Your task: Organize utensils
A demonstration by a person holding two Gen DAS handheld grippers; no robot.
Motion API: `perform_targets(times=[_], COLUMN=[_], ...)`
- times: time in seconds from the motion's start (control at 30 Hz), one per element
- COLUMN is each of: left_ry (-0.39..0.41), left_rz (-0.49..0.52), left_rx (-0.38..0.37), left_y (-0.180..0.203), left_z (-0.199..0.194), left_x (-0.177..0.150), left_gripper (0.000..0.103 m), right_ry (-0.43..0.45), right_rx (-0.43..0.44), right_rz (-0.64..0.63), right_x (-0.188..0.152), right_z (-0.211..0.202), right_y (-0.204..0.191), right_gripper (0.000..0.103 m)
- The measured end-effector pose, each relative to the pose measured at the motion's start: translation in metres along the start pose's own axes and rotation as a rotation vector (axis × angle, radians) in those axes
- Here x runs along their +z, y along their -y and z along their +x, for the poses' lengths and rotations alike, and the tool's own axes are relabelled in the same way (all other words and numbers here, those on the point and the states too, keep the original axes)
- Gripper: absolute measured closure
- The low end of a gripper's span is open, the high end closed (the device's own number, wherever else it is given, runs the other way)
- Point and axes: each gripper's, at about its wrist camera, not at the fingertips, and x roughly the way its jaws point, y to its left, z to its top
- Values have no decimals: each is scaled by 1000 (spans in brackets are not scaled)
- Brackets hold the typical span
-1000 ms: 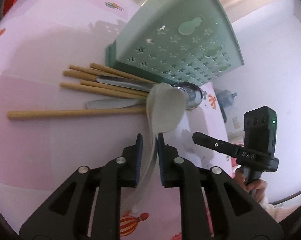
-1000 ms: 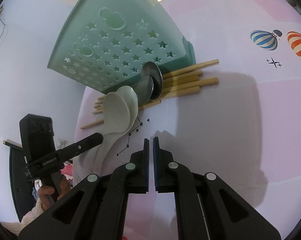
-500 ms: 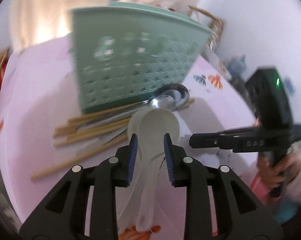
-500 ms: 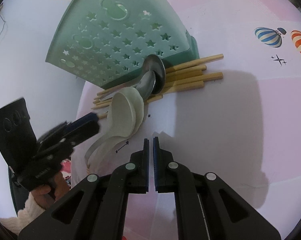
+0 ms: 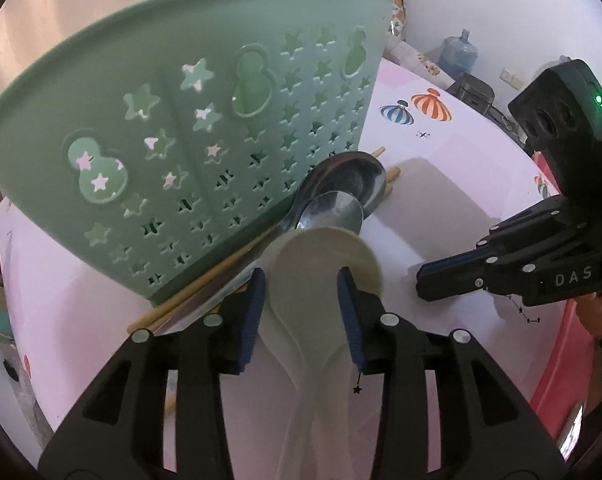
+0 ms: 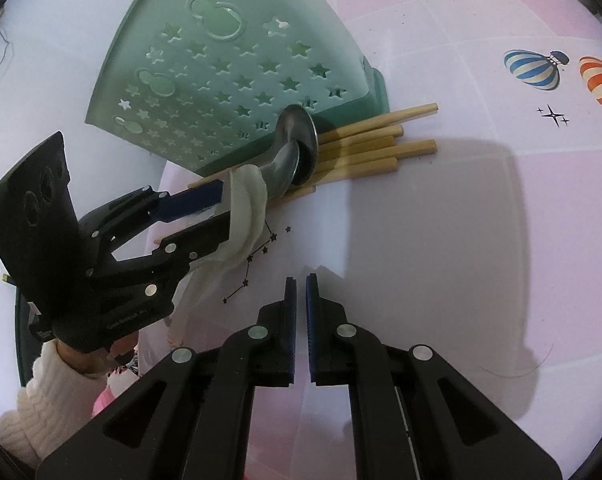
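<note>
Both left fingers wider round spoons

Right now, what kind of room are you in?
Probably a home dining or kitchen corner: a tablecloth printed with balloons, a green utensil basket beside chopsticks and spoons, and a water jug behind.

Left gripper straddling white spoons; right gripper closed, empty

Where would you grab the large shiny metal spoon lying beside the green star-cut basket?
Probably by the metal spoon's neck, just behind the bowl, coming from above on the side away from the green basket; its handle runs under the white spoons, among the chopsticks.
</note>
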Motion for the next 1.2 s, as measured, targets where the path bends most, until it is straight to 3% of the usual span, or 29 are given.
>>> perform_targets(times=[0.03,0.07,0.53,0.6,0.87,1.0,1.03,1.13,1.2], left_ry=[-9,-17,33,38,45,25,18,-2,6], left_rz=[7,6,-67,-76,-38,-18,-5,24,35], left_rx=[11,14,-8,-18,5,-12,-14,1,17], left_y=[1,3,-10,-13,-17,-12,-11,-1,3], left_z=[0,2,-18,-20,-18,-6,-4,5,6], left_x=[-1,0,-6,-5,2,7,8,7,5], left_gripper=[94,97,102,98,56,54,55,84,90], right_ry=[-1,-1,3,4,-5,-5,-5,-4,-3], right_rx=[-1,-2,-4,-7,-8,-5,-4,-4,-3], right_rz=[-1,-2,7,0,1,5,5,8,11], right_x=[0,0,-2,-2,-2,-2,-3,-2,-2], right_z=[0,-1,-3,-3,0,0,-1,-3,-3], right_y=[0,0,-1,-4,-5,-3,-1,3,4], right_gripper=[97,97,97,97,97,97,97,97,97])
